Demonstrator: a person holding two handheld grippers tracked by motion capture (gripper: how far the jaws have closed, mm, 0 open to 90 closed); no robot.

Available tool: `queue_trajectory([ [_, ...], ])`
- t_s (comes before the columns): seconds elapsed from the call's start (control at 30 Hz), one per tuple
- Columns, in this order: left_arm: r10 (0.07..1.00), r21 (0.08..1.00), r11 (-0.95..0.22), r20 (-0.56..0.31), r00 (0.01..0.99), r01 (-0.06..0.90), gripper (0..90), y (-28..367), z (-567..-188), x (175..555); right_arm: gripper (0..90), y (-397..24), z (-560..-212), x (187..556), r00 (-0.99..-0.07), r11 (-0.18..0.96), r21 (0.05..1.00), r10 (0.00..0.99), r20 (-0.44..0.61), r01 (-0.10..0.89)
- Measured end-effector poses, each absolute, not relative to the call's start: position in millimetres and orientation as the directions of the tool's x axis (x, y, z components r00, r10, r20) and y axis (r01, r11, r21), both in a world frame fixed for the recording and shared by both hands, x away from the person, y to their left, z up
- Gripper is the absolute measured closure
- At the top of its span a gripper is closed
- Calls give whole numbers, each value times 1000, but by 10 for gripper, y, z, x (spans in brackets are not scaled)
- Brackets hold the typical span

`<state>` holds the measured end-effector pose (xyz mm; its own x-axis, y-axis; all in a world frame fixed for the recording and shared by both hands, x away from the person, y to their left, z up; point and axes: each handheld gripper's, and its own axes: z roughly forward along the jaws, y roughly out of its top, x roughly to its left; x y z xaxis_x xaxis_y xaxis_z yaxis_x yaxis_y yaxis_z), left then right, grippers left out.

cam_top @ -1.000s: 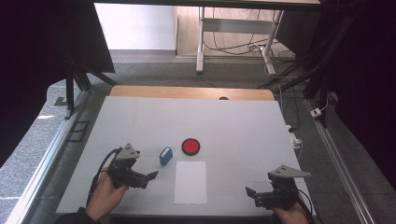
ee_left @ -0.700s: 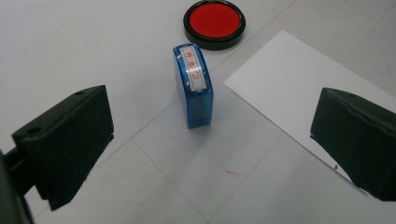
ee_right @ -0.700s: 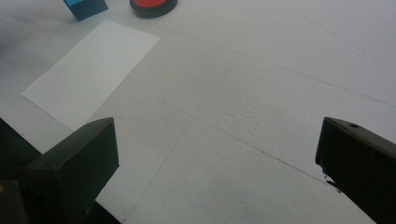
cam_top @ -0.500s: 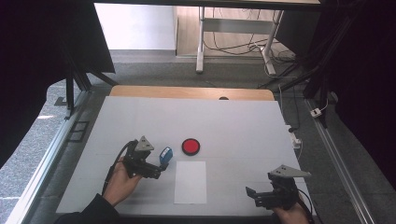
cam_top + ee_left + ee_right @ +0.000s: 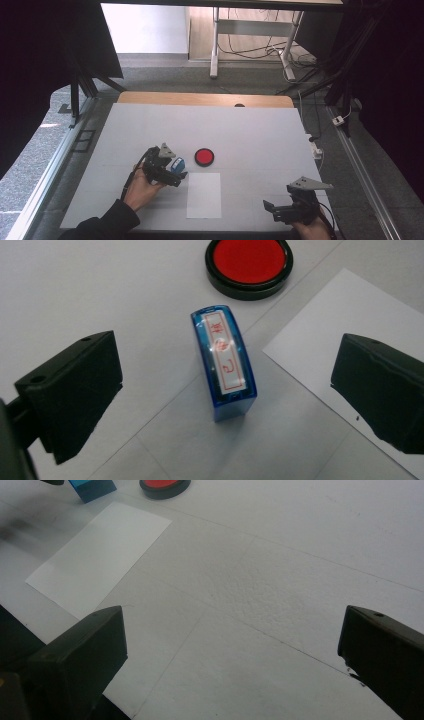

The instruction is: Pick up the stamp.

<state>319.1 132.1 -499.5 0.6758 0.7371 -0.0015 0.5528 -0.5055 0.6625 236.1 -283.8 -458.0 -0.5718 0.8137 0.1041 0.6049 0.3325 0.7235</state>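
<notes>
We've got the left gripper wide open w/ the blue stamp mid-frame btwn its jaws, untouched, red ink pad top centre, paper at right; right gripper open, lower right.

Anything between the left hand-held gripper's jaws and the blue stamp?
No. In the left gripper view the stamp lies between the open jaws, with bare table on either side, untouched.

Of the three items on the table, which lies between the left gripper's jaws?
The blue rectangular stamp, lying between the open left gripper; the round red ink pad and white paper sheet lie outside.
</notes>
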Motion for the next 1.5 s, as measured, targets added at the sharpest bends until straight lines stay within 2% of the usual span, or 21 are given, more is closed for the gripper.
queue_trajectory([
  [0.2, 730, 645, -542, 42, 682, 540, 42, 1267, -5006, 3217, 0, -2839, -4580, 2361, -573, 333, 724, 813, 104, 604],
  [0.37, 733, 634, -549, 52, 678, 545, 247, 1272, -4997, 3231, 0, -2838, -4581, 2361, -574, 334, 724, 812, 104, 604],
  [0.4, 737, 635, -544, 49, 674, 548, 331, 1276, -4996, 3234, 0, -2837, -4581, 2361, -574, 334, 724, 812, 104, 604],
  [0.43, 743, 633, -539, 47, 668, 556, 371, 1278, -4994, 3236, 0, -2837, -4581, 2361, -575, 335, 723, 812, 104, 604],
  [0.47, 746, 630, -537, 43, 665, 561, 371, 1281, -4991, 3239, 0, -2837, -4581, 2361, -575, 335, 723, 812, 104, 604],
  [0.53, 749, 634, -528, 34, 661, 566, 454, 1293, -4984, 3243, 0, -2837, -4581, 2361, -575, 335, 724, 811, 104, 603],
  [0.63, 753, 633, -513, 8, 658, 580, 490, 1310, -4973, 3252, 0, -2836, -4581, 2360, -576, 336, 723, 811, 103, 603],
  [0.67, 753, 635, -510, 3, 658, 581, 530, 1312, -4973, 3254, 0, -2836, -4581, 2361, -576, 336, 723, 811, 103, 603],
  [0.97, 753, 628, -506, -11, 658, 591, 609, 1308, -4967, 3270, 0, -2833, -4582, 2360, -577, 337, 723, 810, 104, 603],
  [1.1, 755, 621, -507, -14, 656, 597, 690, 1302, -4964, 3274, 0, -2833, -4582, 2361, -578, 337, 723, 810, 104, 603],
  [1.5, 766, 614, -487, -40, 641, 621, 705, 1320, -4952, 3281, 0, -2834, -4582, 2361, -579, 338, 723, 809, 105, 603],
])
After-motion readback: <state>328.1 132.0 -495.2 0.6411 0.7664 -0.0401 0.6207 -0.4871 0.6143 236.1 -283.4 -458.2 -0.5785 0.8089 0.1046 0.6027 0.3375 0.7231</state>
